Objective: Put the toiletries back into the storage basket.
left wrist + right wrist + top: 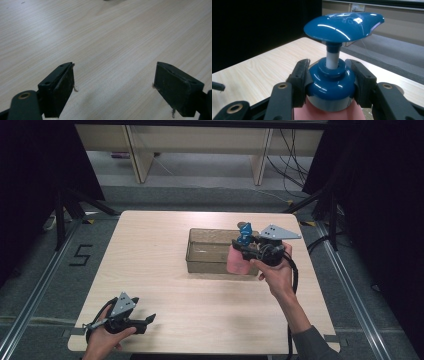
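Your right gripper point(248, 251) has its jaws clamped on the blue collar of a pink pump bottle point(237, 260), just under the pump head. In the right gripper view the pads press both sides of that collar point(331, 86), and the white stem and broad blue pump head point(344, 25) stand upright above them. The bottle hangs at the near right corner of a clear rectangular bin point(210, 251) on the tabletop point(150, 270); whether its base is inside the bin, above the rim or touching it cannot be told, because the gripper covers that spot. The bin's see-through walls make any contents hard to read. The bottle's body is cut off at the bottom of the right gripper view. Your left gripper point(142, 321) sits at the near left edge, jaws wide apart over bare wood point(112, 75), holding nothing.
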Available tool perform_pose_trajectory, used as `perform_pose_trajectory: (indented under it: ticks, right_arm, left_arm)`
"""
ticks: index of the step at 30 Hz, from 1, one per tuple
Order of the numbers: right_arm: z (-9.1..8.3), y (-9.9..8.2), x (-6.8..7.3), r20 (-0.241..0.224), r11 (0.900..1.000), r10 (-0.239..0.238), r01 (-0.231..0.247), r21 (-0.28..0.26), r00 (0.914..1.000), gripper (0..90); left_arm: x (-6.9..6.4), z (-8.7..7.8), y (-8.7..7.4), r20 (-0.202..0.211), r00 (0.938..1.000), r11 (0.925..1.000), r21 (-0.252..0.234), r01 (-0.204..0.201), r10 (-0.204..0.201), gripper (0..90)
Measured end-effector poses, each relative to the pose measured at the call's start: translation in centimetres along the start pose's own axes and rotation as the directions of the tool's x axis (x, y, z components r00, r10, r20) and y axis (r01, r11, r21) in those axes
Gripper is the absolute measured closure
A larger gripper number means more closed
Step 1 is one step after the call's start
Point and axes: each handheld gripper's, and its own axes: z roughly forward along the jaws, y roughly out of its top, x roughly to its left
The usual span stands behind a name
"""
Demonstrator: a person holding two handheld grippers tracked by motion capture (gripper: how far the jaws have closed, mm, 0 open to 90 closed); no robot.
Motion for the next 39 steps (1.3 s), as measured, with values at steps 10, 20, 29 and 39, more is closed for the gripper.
perform_pose_trajectory:
  ticks: [10, 20, 29, 39]
  right_arm:
    - [0.1, 0.6, -1.5, 0.037, 0.9999, 0.014, -0.014, -0.009, 0.9992, 53.5]
    - [1.4, 1.0, -3.4, 0.099, 0.9991, 0.040, -0.039, -0.013, 0.9942, 53.5]
    - [2.4, 0.2, -5.0, 0.137, 0.9985, 0.054, -0.054, -0.004, 0.9891, 53.5]
    - [3.3, -0.9, -6.0, 0.164, 0.9965, 0.077, -0.081, 0.022, 0.9834, 53.5]
  left_arm:
    - [0.0, 0.0, 0.1, 0.001, 1.0000, 1.0000, -0.003, -0.007, 0.007, 16.2]
    - [0.2, 0.0, 0.1, -0.002, 0.9997, 0.9996, -0.008, -0.026, 0.026, 16.2]
    - [0.0, 0.0, 0.1, 0.004, 1.0000, 1.0000, -0.008, 0.004, -0.004, 16.2]
    - [-0.1, 0.1, 0.0, 0.010, 0.9998, 0.9996, -0.021, 0.018, -0.018, 16.3]
